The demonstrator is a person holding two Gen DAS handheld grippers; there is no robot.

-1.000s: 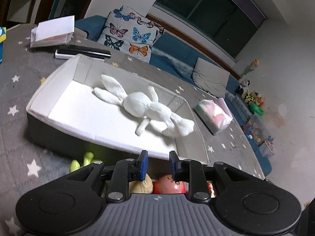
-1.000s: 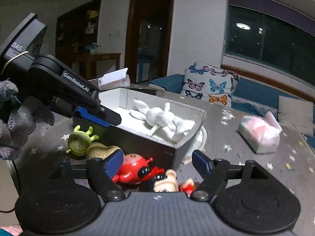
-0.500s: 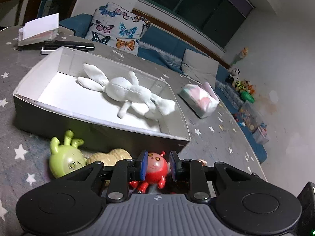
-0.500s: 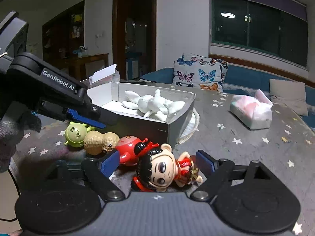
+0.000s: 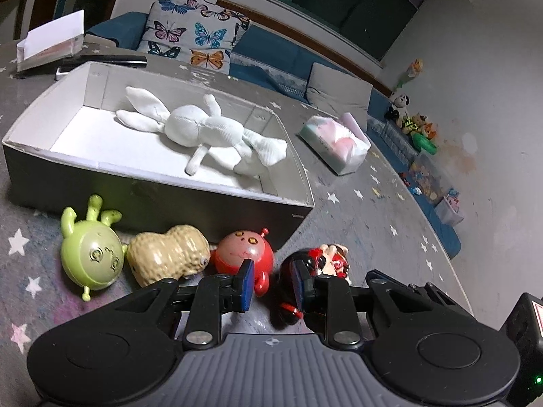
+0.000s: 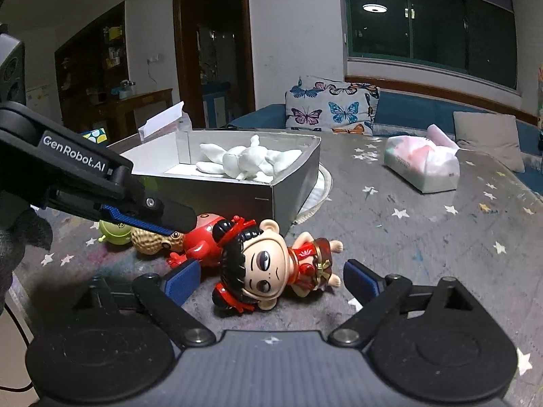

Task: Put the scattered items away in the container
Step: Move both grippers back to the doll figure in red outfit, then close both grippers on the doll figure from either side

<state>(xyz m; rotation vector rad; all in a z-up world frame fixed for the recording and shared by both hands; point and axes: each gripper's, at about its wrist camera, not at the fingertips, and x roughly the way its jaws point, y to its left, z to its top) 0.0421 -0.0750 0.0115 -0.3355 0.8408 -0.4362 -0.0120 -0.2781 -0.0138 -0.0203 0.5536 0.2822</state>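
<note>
The grey box point(image 5: 163, 200) with a white inside holds a white plush rabbit point(image 5: 203, 129); both also show in the right wrist view, box point(image 6: 295, 183) and rabbit point(image 6: 247, 162). In front of it lie a green alien toy point(image 5: 90, 254), a peanut toy point(image 5: 166, 254), a red round toy point(image 5: 244, 251) and a doll in red point(image 6: 268, 264). My left gripper point(image 5: 271, 285) hovers just above the red toy and the doll, jaws narrowly apart and empty. My right gripper point(image 6: 271, 278) is open, with the doll lying between its fingers.
A tissue pack point(image 5: 334, 146) lies right of the box. An open white carton point(image 5: 51, 47) and a dark flat item stand behind the box. The table has a grey star-pattern cloth point(image 6: 424, 230). A sofa with a butterfly cushion point(image 5: 193, 37) is beyond.
Both grippers have pulled back from the box and dropped toward the toys in front of it. The doll now lies between my right fingers. The left jaws stay the same.
</note>
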